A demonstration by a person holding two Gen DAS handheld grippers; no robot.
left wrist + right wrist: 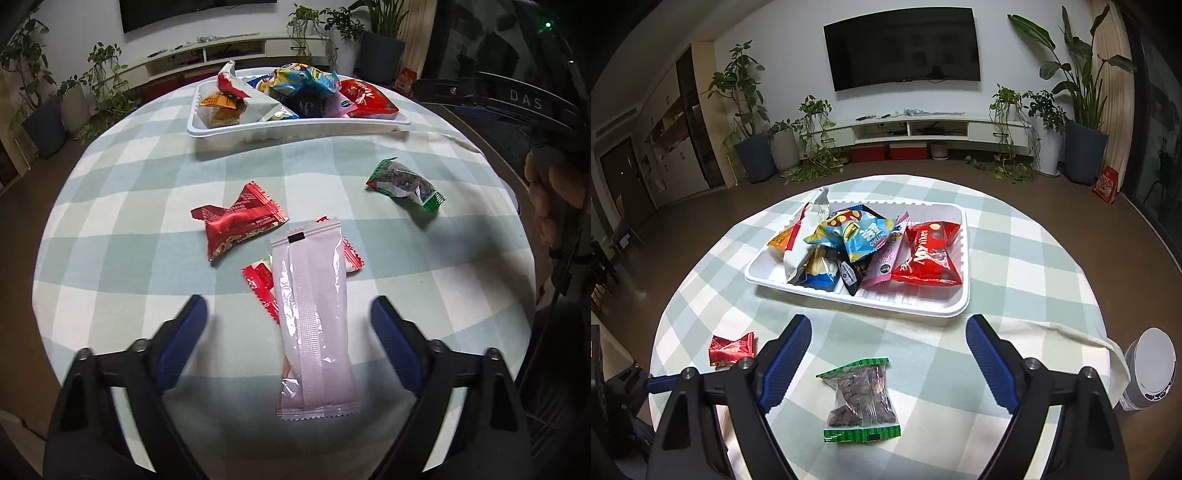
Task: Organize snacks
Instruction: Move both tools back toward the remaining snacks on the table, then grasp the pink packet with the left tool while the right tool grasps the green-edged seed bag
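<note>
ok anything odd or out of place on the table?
Nothing damaged or spilled. Four packets still lie loose off the tray: pink packet overlapping a red-and-white one, a crumpled red wrapper, and a green-edged packet.

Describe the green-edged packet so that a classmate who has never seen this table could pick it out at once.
Start at the white tray of snacks on the checked tablecloth. Nearer than it, alone between the open right gripper fingers, lies the green-edged packet. It alone is see-through, showing dark brown pieces.
</note>
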